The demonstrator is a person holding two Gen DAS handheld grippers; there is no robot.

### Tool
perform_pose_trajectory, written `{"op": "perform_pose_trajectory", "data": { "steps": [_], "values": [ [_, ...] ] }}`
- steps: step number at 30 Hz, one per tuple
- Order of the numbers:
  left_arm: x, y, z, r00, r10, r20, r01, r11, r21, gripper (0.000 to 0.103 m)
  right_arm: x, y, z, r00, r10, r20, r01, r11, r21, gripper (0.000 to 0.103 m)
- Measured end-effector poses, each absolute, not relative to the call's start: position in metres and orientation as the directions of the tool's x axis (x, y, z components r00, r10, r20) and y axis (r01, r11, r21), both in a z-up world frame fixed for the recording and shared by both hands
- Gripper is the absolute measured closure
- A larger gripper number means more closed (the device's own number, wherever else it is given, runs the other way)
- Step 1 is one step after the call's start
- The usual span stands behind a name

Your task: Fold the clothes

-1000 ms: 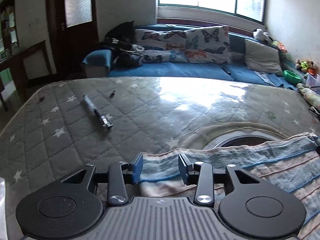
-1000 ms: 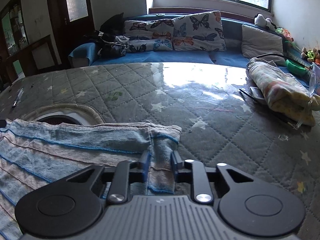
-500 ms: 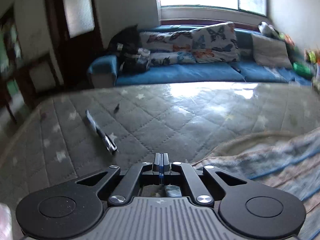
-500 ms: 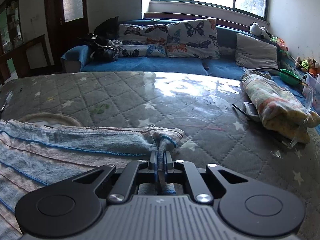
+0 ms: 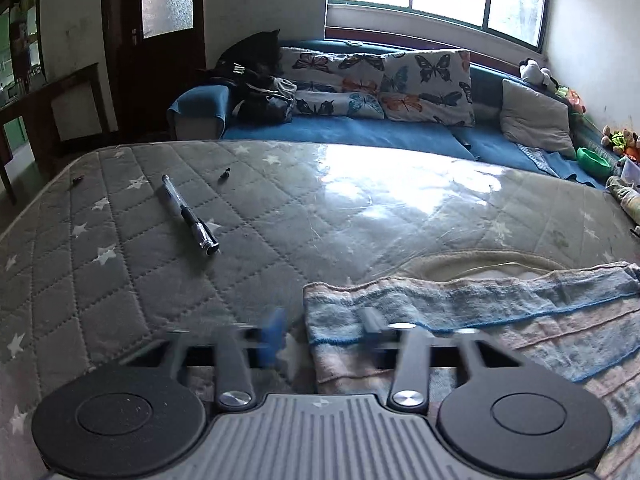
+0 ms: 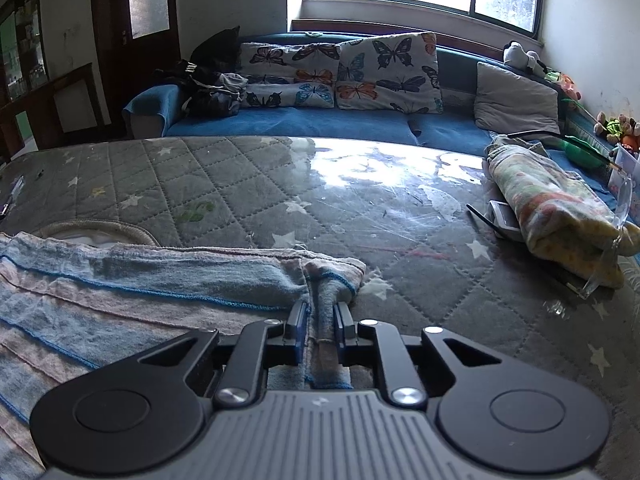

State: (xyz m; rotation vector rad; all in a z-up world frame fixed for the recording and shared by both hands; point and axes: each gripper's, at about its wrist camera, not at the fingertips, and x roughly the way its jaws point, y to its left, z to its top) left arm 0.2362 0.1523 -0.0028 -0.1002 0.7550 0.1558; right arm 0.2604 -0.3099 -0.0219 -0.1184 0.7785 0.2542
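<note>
A striped blue and pink towel (image 5: 480,320) lies spread flat on the grey quilted star-print table cover (image 5: 160,280). My left gripper (image 5: 320,324) hovers low over the towel's left edge. Its jaws are motion-blurred, opening and wide apart, with the edge lying loose between them. In the right wrist view the towel (image 6: 140,280) ends in a small raised fold at its right corner. My right gripper (image 6: 321,318) straddles that fold. Its jaws are opening a little, and the pads stand close beside the fold without squeezing it.
A black pen (image 5: 188,216) lies on the cover to the left of the towel. A rolled flowery cloth (image 6: 552,216) and a small white device (image 6: 504,216) sit at the right edge. A blue sofa (image 5: 340,132) with butterfly cushions runs behind the table.
The left jaws went from open to shut and have now sprung wide apart over the towel's edge. The right jaws closed on the towel fold, then eased apart slightly.
</note>
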Motion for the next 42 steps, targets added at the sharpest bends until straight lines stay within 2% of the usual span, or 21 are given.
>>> {"op": "perform_pose_trajectory", "data": {
  "steps": [3,9,11,16,22,23,24,25,28,29,31,32,33,38,42],
  "values": [
    [0.240,0.150,-0.005,0.725,0.098,-0.682,-0.149,0.989,-0.016,0.101,0.261,-0.310,-0.022,0.678,0.189,-0.711,-0.280,0.960,-0.012,0.092],
    [0.246,0.154,0.012,0.786,0.170,-0.594,-0.180,0.983,0.043,0.102,0.265,-0.307,-0.015,0.718,0.185,-0.671,-0.262,0.965,-0.014,0.099],
    [0.253,0.151,0.015,0.794,0.214,-0.569,-0.192,0.976,0.099,0.102,0.270,-0.307,-0.014,0.732,0.169,-0.660,-0.238,0.971,-0.016,0.099],
    [0.272,0.149,0.004,0.771,0.235,-0.592,-0.189,0.972,0.141,0.102,0.290,-0.307,-0.025,0.723,0.144,-0.676,-0.215,0.976,-0.021,0.098],
    [0.272,0.154,-0.010,0.748,0.246,-0.617,-0.201,0.969,0.143,0.102,0.287,-0.316,-0.021,0.730,0.185,-0.658,-0.211,0.977,0.040,0.086],
    [0.272,0.154,-0.010,0.749,0.245,-0.616,-0.202,0.969,0.139,0.102,0.288,-0.317,-0.021,0.725,0.201,-0.658,-0.216,0.975,0.060,0.081],
    [0.271,0.154,-0.009,0.751,0.244,-0.614,-0.204,0.970,0.135,0.102,0.290,-0.319,-0.021,0.719,0.217,-0.660,-0.219,0.972,0.081,0.068],
    [0.269,0.154,-0.007,0.758,0.244,-0.605,-0.207,0.970,0.131,0.102,0.292,-0.320,-0.023,0.713,0.230,-0.663,-0.219,0.971,0.101,0.063],
    [0.261,0.151,0.004,0.785,0.234,-0.574,-0.207,0.972,0.113,0.102,0.298,-0.321,-0.028,0.696,0.263,-0.669,-0.223,0.964,0.147,0.061],
    [0.257,0.150,0.009,0.795,0.229,-0.561,-0.207,0.973,0.105,0.102,0.299,-0.320,-0.030,0.693,0.273,-0.668,-0.231,0.961,0.153,0.063],
    [0.249,0.149,0.019,0.816,0.222,-0.533,-0.207,0.974,0.088,0.102,0.299,-0.316,-0.031,0.687,0.289,-0.666,-0.253,0.955,0.154,0.080],
    [0.245,0.148,0.024,0.827,0.218,-0.518,-0.208,0.975,0.079,0.102,0.297,-0.313,-0.030,0.684,0.299,-0.665,-0.266,0.952,0.154,0.096],
    [0.241,0.148,0.029,0.837,0.215,-0.503,-0.209,0.976,0.070,0.102,0.295,-0.310,-0.028,0.687,0.302,-0.661,-0.275,0.950,0.148,0.100],
    [0.231,0.150,0.039,0.870,0.209,-0.447,-0.209,0.977,0.050,0.102,0.272,-0.303,-0.010,0.777,0.269,-0.569,-0.281,0.957,0.070,0.100],
    [0.258,0.155,0.019,0.804,0.254,-0.538,-0.244,0.965,0.091,0.102,0.279,-0.296,-0.017,0.763,0.198,-0.615,-0.259,0.966,-0.010,0.099]
  ]
}}
